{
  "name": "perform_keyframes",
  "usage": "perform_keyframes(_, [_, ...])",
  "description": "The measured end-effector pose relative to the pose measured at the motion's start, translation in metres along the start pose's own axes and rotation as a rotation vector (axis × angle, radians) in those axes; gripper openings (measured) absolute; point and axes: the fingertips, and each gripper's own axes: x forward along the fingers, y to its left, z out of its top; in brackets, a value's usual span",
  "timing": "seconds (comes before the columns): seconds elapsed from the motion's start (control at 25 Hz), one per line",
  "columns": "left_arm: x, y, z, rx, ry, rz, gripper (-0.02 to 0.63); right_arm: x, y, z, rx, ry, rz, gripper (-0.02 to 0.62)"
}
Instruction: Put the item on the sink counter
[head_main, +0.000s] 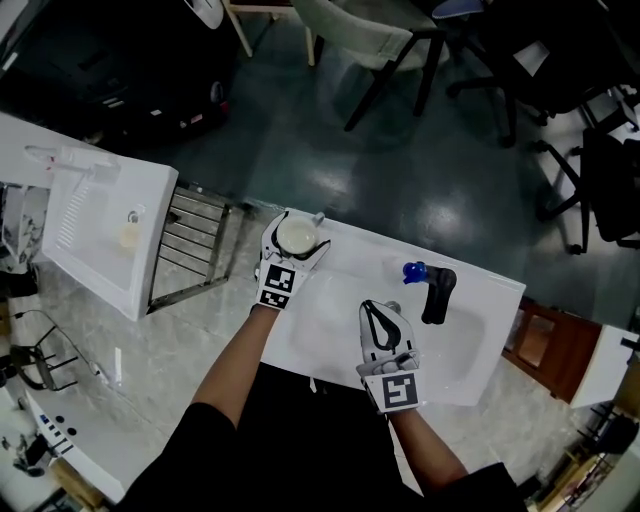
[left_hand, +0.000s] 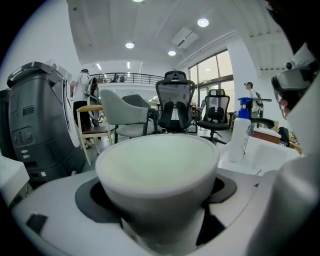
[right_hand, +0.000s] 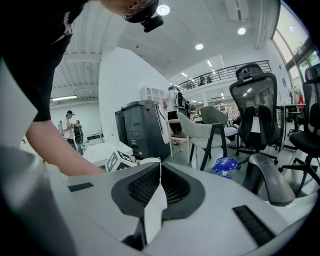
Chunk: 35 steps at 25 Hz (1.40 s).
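L gripper (head_main: 296, 240) had its jaws clamped on a white cup (left_hand: 157, 165), one jaw each side of the cup's wall, rim up and approx. level. The inside looked pale; couldn't tell if there was anything in it. From the head view the cup sat over the far L corner of the sink counter (head_main: 487, 292), just beside the basin (head_main: 325, 325). Whether its base was touching the counter top or hanging just above it, couldn't tell: no view showed the underside.

R gripper (head_main: 384, 312) had its jaws pressed together w/ nothing between them, and hung over the near edge of the basin, well apart from the cup. Black faucet (head_main: 437, 293) and a blue-topped bottle (head_main: 413, 270) stood at the back of the counter, to the R of the cup and clear of it.

Step in hand, as I judged it: the placing itself, i.e. the cup was at the drop spot and the task looked nearly done. Next move would call for settling the base flat on the counter, far enough in from the corner edge not to tip off, then parting the L jaws and drawing back w/o dragging the cup. R gripper looked to have no part in it.
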Motion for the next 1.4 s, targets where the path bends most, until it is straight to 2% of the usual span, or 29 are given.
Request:
perform_keyframes(0.36, [-0.004,-0.007,-0.012,0.058,0.062,-0.072,0.459,-0.008,0.004,-0.002,0.003,0.003,-0.009,0.032])
perform_keyframes(0.56, [-0.009,-0.004,-0.016,0.022,0.068,-0.060,0.463,-0.013,0.008,0.003,0.000,-0.010,-0.013,0.032])
perform_keyframes(0.76, [-0.018,-0.009,-0.020,0.022,0.072,-0.064,0.477,-0.018,0.019,0.002,-0.014,-0.006,-0.006,0.032])
perform_keyframes(0.92, [-0.031,-0.007,-0.027,-0.039,0.071,-0.048,0.479,-0.023,0.023,0.002,-0.003,0.000,-0.017,0.032])
perform_keyframes(1.04, [-0.047,-0.009,-0.031,-0.047,0.067,-0.041,0.479,-0.031,0.026,-0.001,0.004,0.021,-0.023,0.032])
perform_keyframes(1.28, [-0.084,-0.011,-0.022,-0.073,0.019,-0.037,0.479,-0.039,0.043,-0.004,-0.011,0.032,-0.023,0.032])
perform_keyframes(1.4, [-0.109,-0.015,-0.021,-0.101,-0.021,-0.028,0.479,-0.050,0.052,-0.001,-0.001,0.023,-0.062,0.032])
